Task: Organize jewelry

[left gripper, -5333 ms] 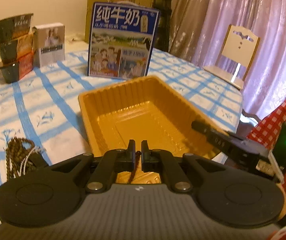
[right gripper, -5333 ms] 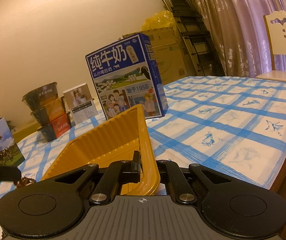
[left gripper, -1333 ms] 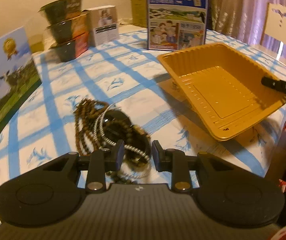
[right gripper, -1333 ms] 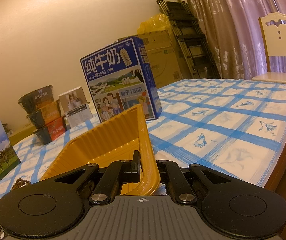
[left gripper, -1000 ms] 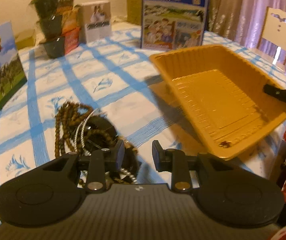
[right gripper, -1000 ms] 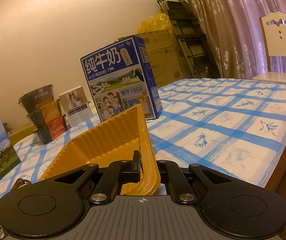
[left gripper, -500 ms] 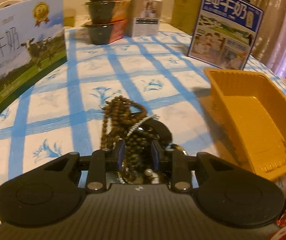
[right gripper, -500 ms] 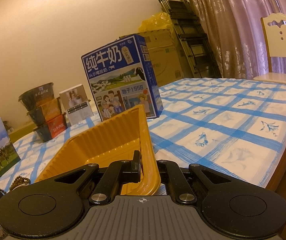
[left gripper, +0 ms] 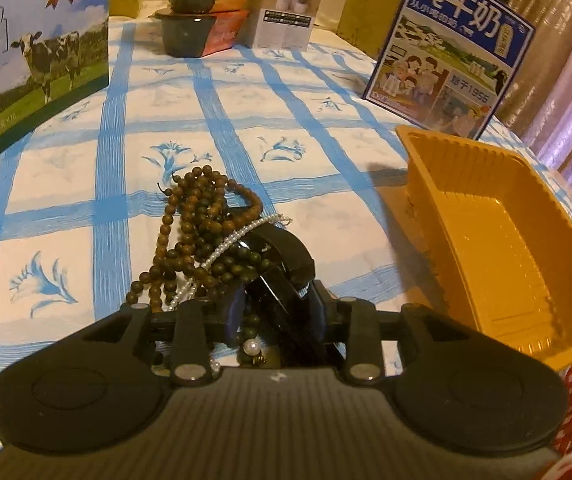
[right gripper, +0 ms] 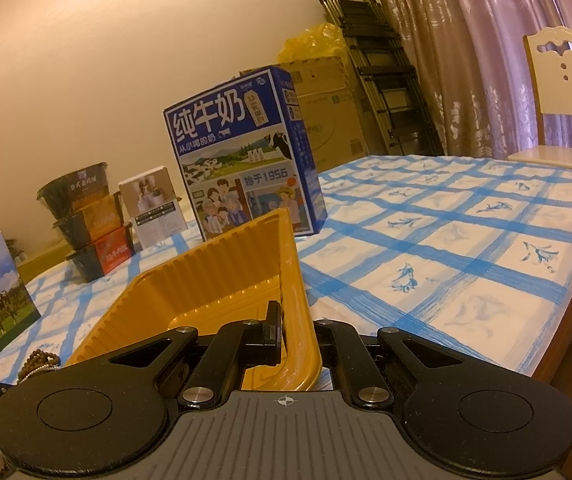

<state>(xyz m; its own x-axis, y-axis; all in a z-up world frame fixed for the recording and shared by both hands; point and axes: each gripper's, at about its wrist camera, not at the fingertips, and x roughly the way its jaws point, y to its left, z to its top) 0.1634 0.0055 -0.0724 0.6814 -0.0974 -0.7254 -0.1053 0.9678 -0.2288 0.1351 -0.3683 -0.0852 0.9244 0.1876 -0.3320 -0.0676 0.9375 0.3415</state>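
Wooden beads [left gripper: 190, 216] lay tangled with a pearl strand [left gripper: 238, 236] and a black band [left gripper: 286, 252] on the blue-checked tablecloth [left gripper: 86, 152]. I had my left gripper [left gripper: 274, 312] parted around that heap, its jaws not closed on anything. My right gripper [right gripper: 296, 334] was clamped on the orange tray [right gripper: 222, 280] wall, holding it tilted, just right of the jewelry.
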